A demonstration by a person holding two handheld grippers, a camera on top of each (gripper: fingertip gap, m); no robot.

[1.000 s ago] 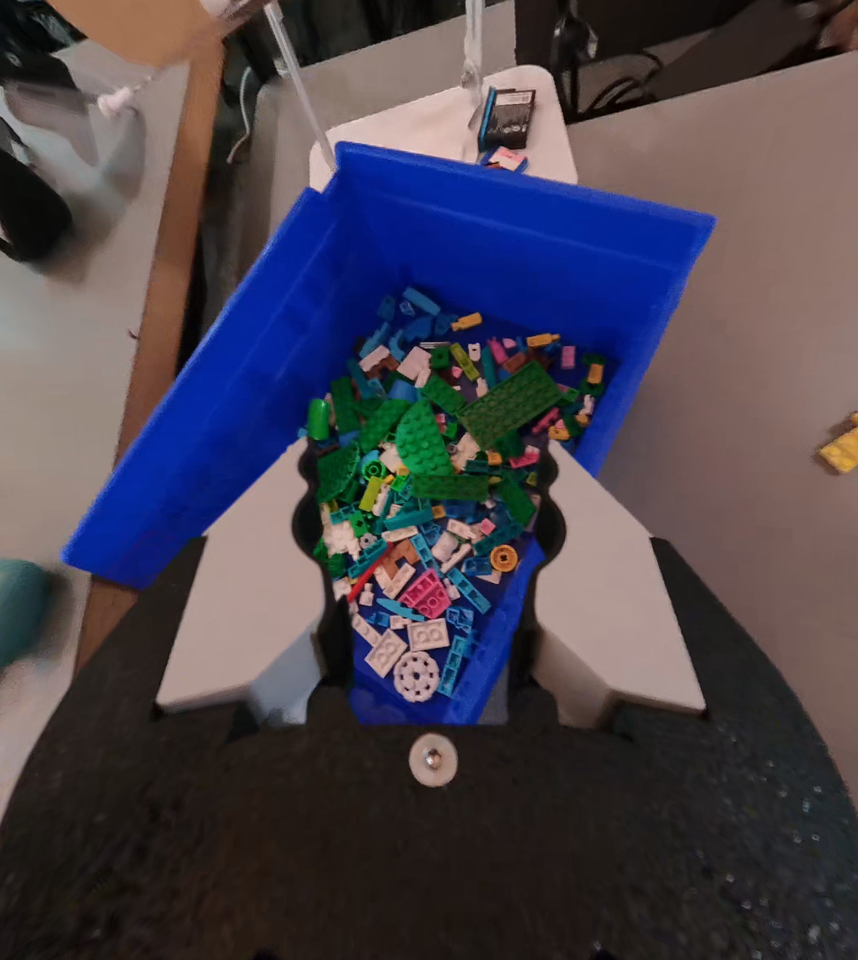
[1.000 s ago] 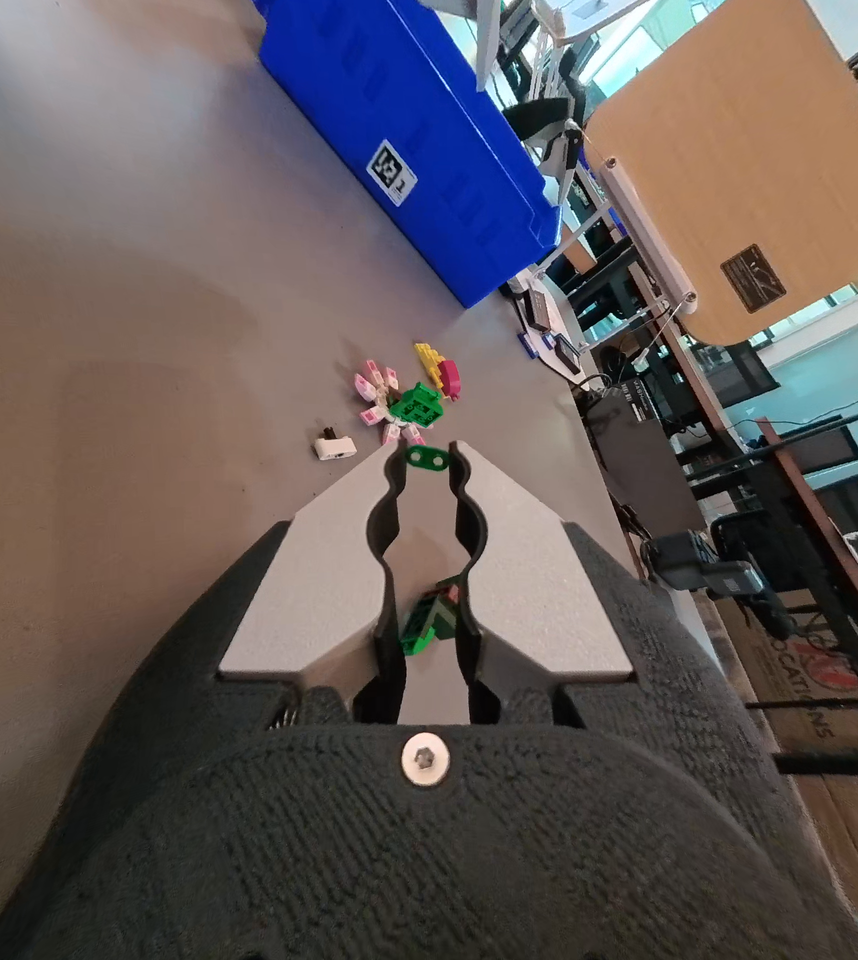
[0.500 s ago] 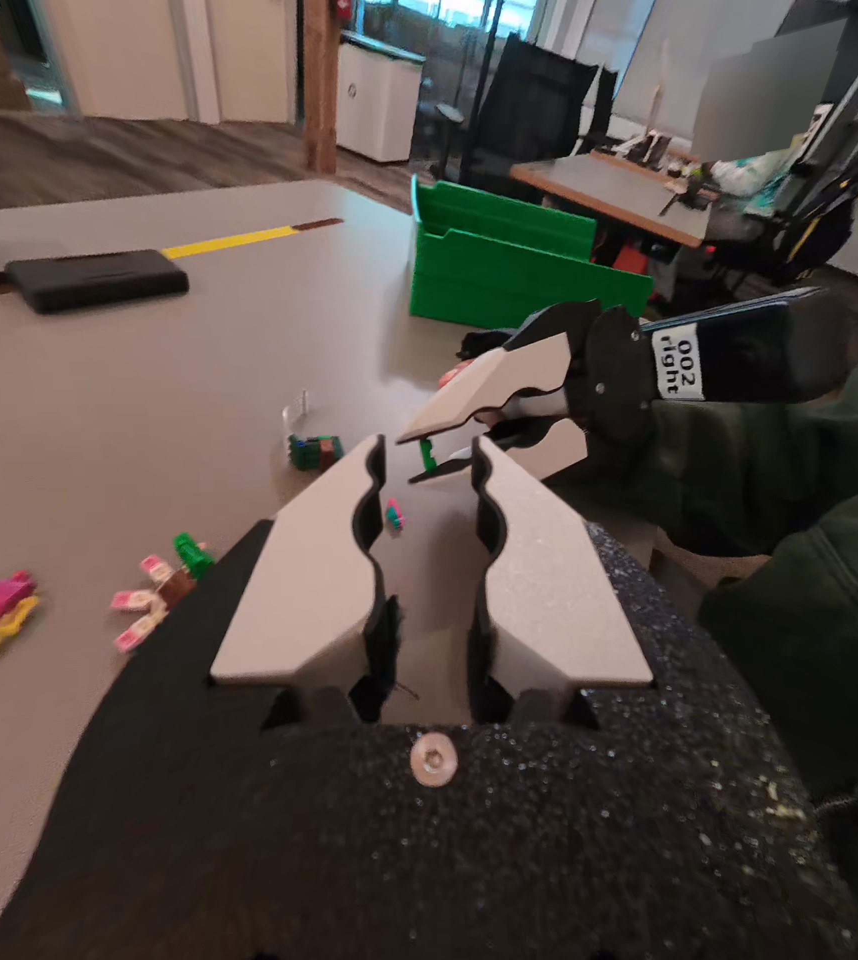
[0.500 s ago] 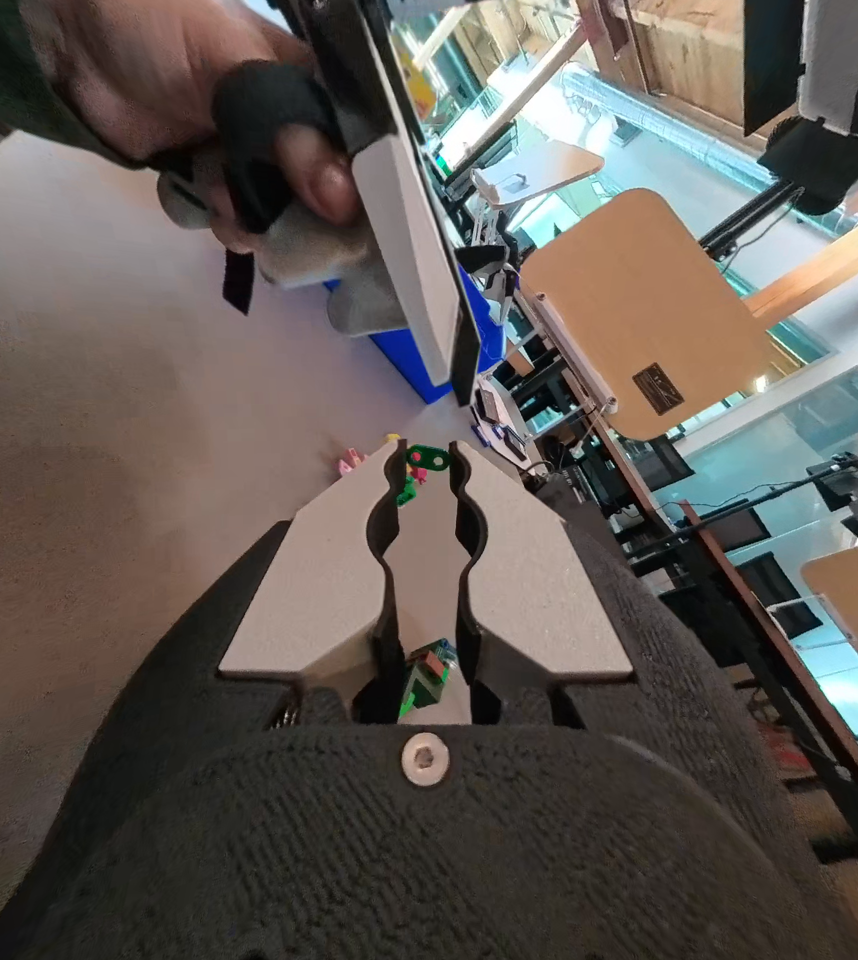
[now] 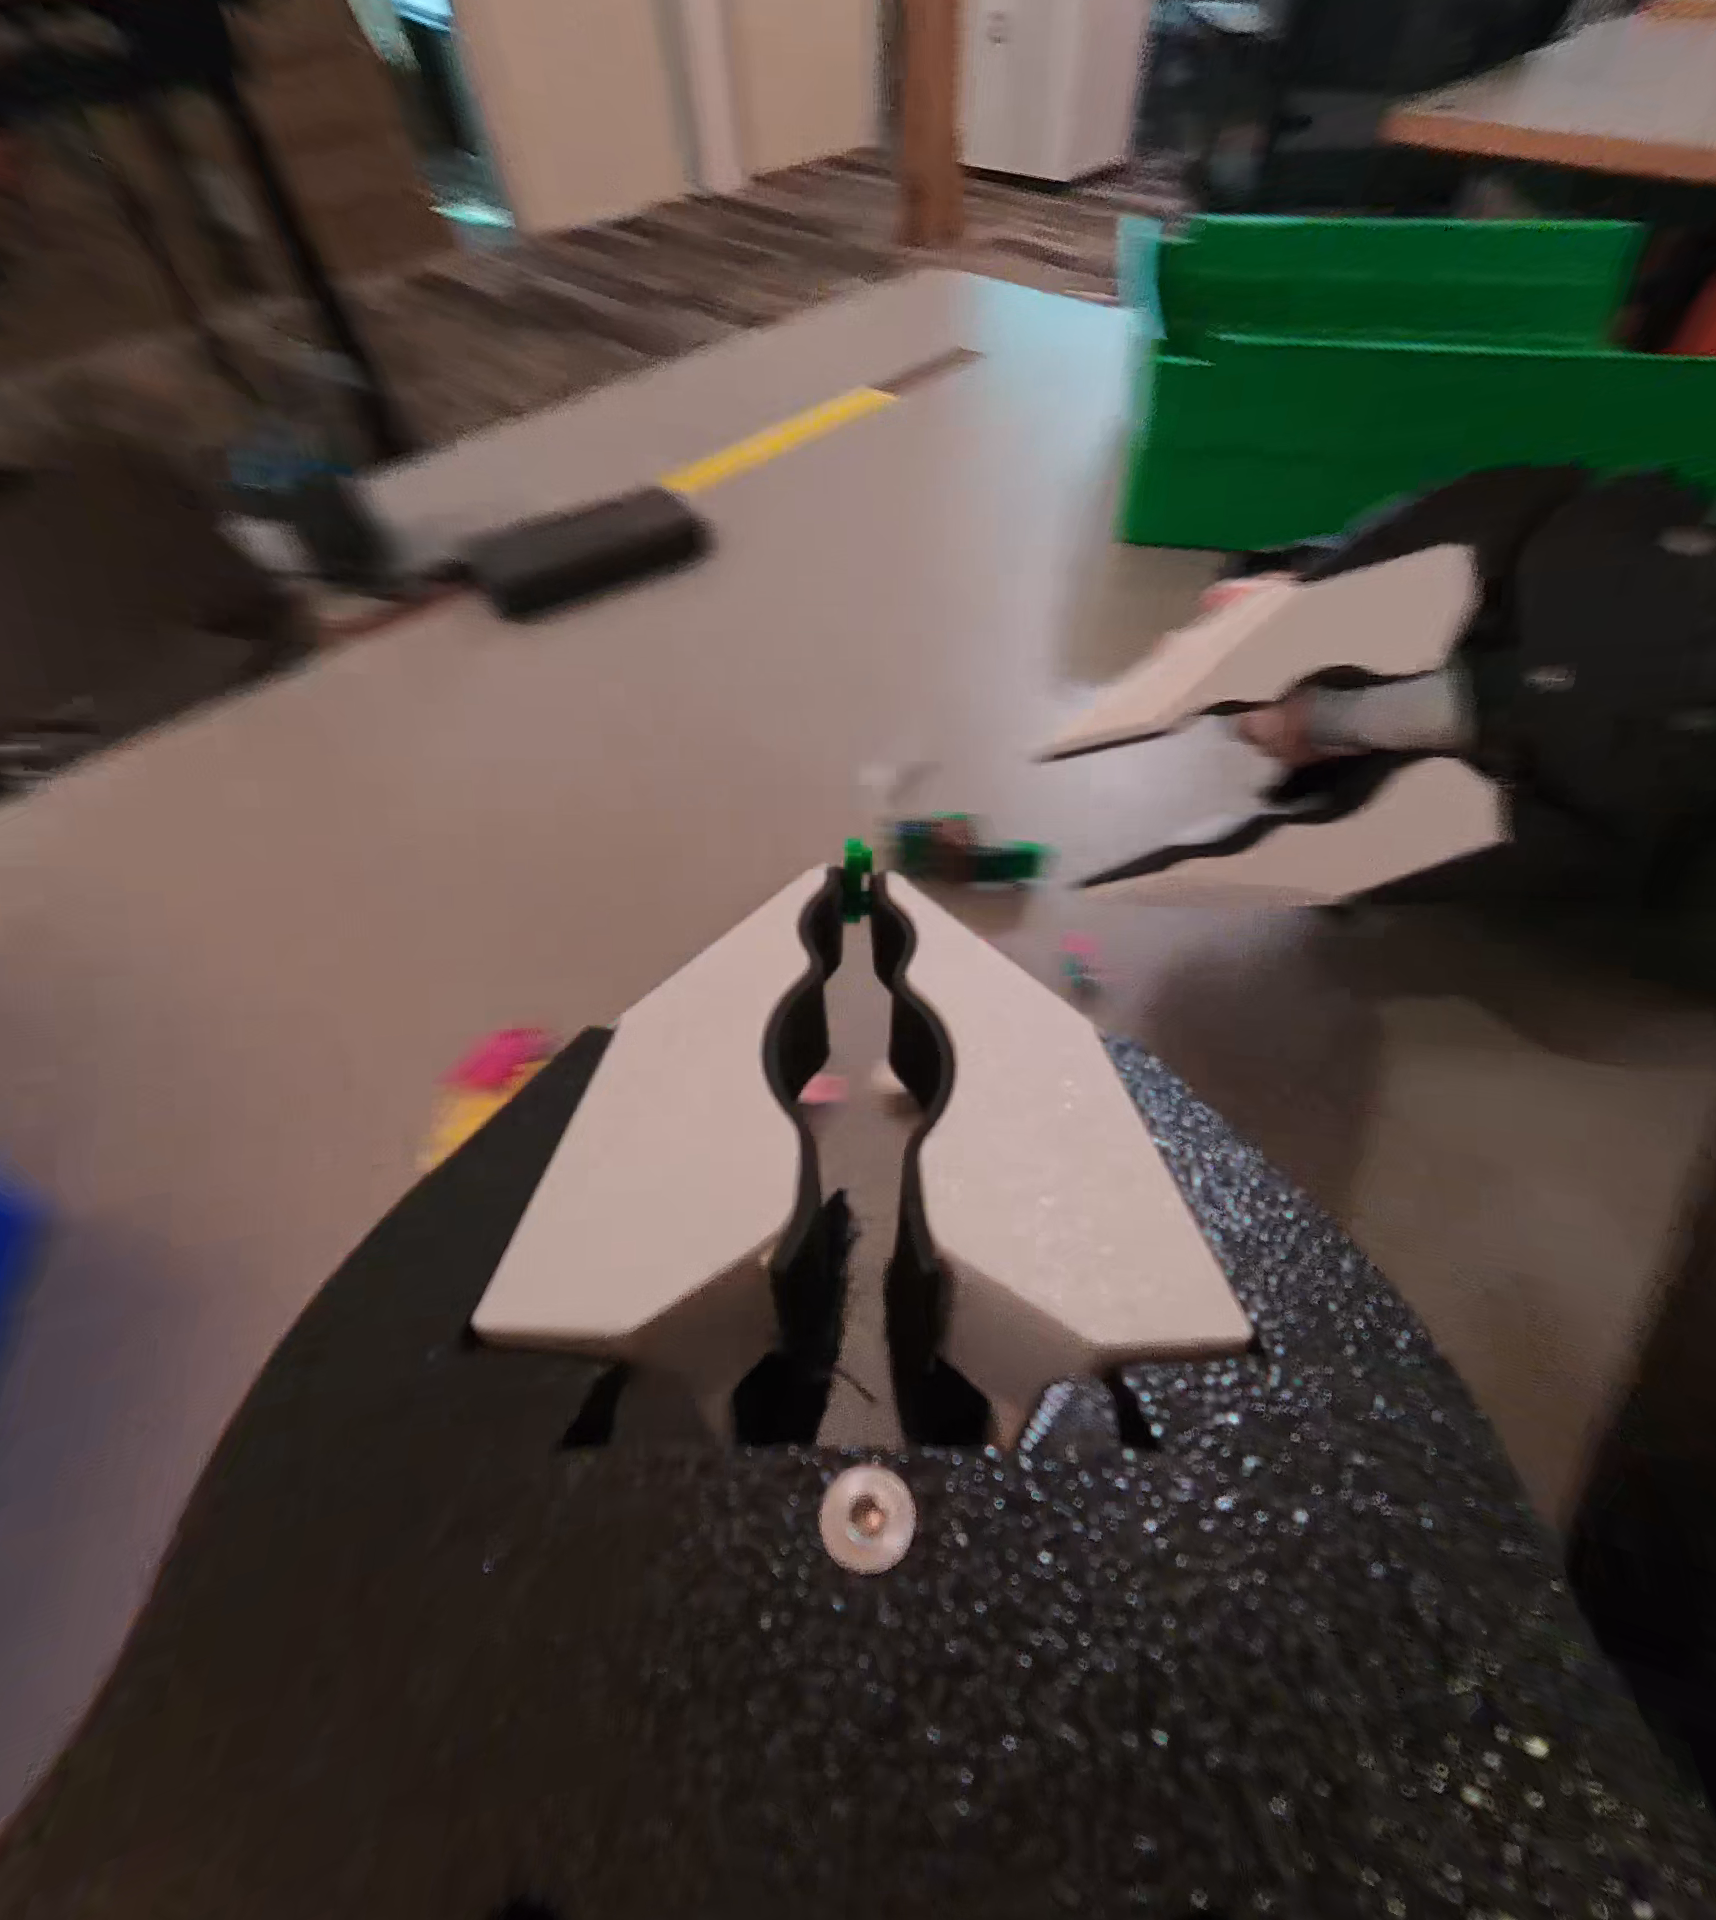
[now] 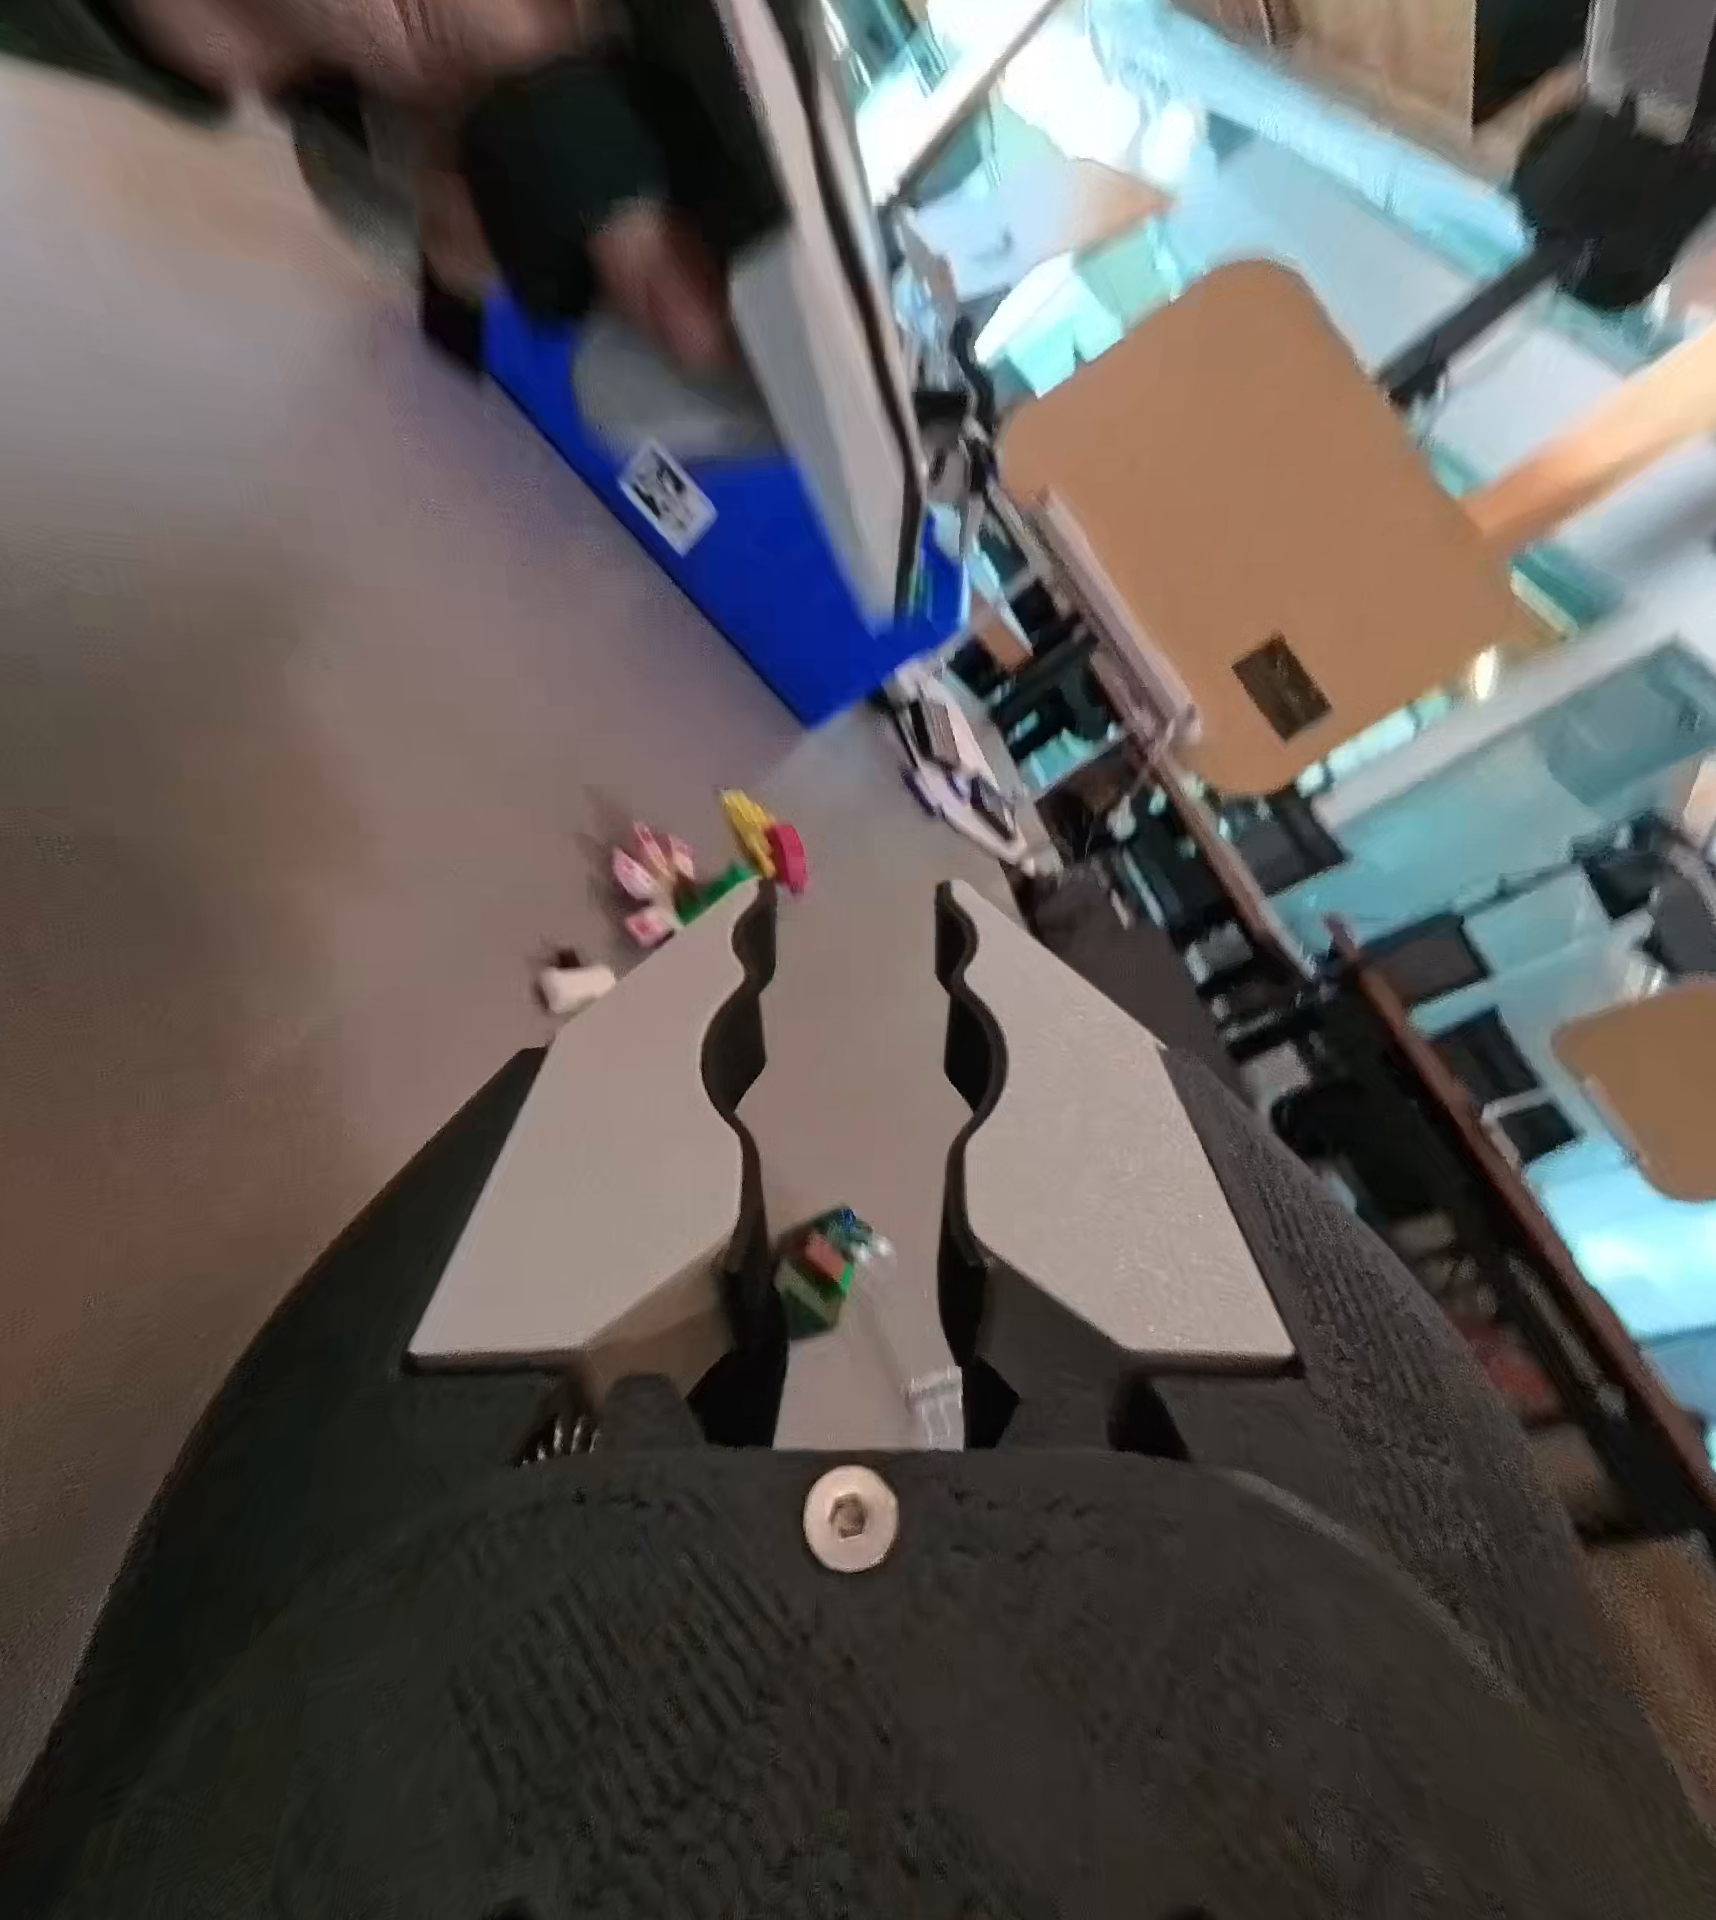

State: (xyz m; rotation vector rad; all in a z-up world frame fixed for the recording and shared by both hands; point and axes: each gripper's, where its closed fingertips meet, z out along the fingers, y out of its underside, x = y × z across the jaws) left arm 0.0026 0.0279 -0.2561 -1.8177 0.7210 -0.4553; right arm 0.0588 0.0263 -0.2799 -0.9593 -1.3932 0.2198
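The small green piece [image 5: 856, 871] that sat between the right gripper's [image 6: 854, 909] tips half a second ago is now pinched at the tips of the left gripper [image 5: 856, 883], whose jaws have narrowed. The right gripper's jaws have spread and hold nothing.

L hand-held gripper [image 5: 856, 891] pinched shut (tips only), R hand-held gripper [image 6: 854, 914] spread.

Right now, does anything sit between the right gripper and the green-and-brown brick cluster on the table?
Nothing visible does. The right gripper is open, and the brick cluster shows on the table in the gap between its fingers. A small clear piece lies beside it, not in front.
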